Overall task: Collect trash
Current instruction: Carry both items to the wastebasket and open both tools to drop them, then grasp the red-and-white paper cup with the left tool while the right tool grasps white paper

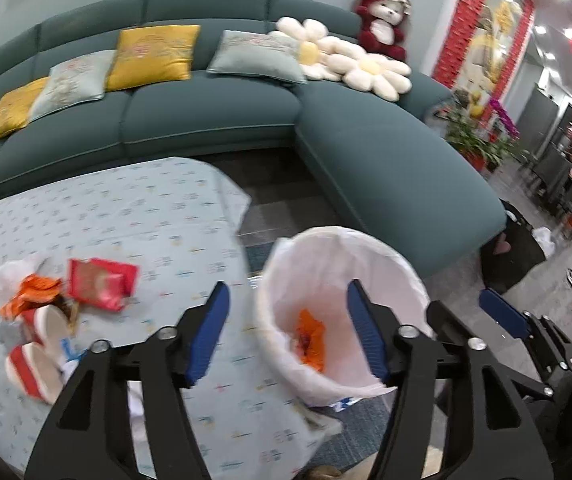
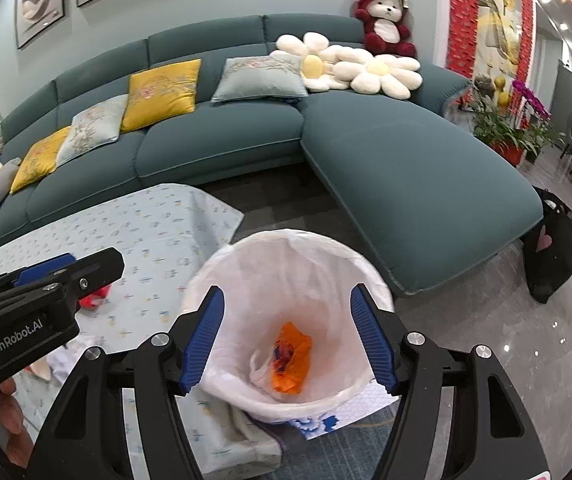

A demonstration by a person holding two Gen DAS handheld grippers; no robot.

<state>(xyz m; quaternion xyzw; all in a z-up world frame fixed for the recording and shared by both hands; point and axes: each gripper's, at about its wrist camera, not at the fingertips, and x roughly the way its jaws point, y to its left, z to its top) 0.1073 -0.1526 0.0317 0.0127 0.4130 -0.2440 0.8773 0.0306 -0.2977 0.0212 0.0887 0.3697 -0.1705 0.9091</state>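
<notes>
The left hand-held gripper (image 1: 288, 334) pointed steeply downward with its jaws standing apart and nothing between the pads. Beside it, the right hand-held gripper (image 2: 286, 338) tilted down likewise, jaws spread and empty. Fingers (image 2: 11, 420) showed behind the left one.

"GenRobot.AI" stands in white on the left gripper (image 2: 45, 276) body.

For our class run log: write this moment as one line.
left gripper: open, empty | right gripper: open, above bin | orange wrapper: inside bin | red packet: on table
</notes>
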